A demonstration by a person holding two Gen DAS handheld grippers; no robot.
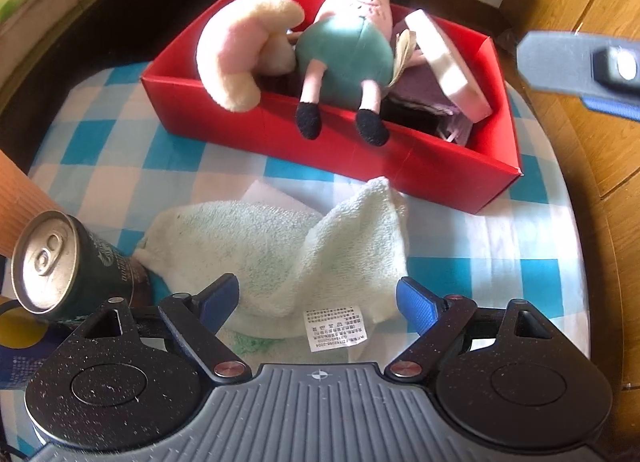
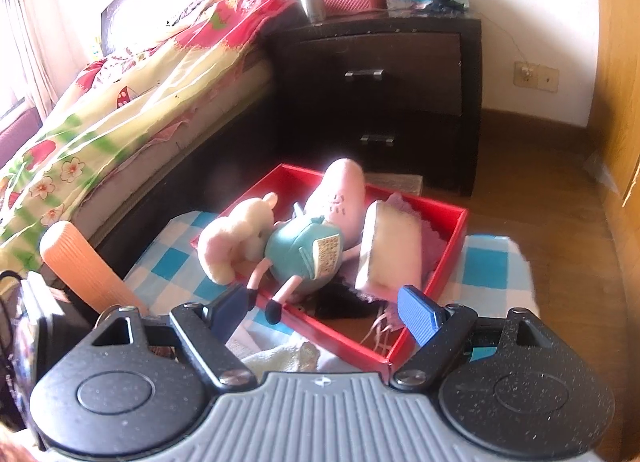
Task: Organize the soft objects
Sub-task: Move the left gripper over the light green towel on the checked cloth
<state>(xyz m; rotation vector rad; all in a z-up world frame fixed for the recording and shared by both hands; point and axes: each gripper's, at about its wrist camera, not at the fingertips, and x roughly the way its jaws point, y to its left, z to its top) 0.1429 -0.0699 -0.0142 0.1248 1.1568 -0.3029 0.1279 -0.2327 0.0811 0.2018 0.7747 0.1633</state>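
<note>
Pale-green terry towel (image 1: 276, 254) is seen crumpled on the checked desk (image 1: 500, 246), near side of the red box (image 1: 420, 166), w/ care label up. Left hand-held gripper (image 1: 318, 298) is held released, jaws spread either side of the towel's near edge, not yet pressing. Right hand-held gripper (image 2: 326, 312) is also released, empty, above the box. Risk: only a thin fold may get pinched, so cloth slips out; the can (image 1: 60, 262) just left could be knocked by the jaw.
</note>
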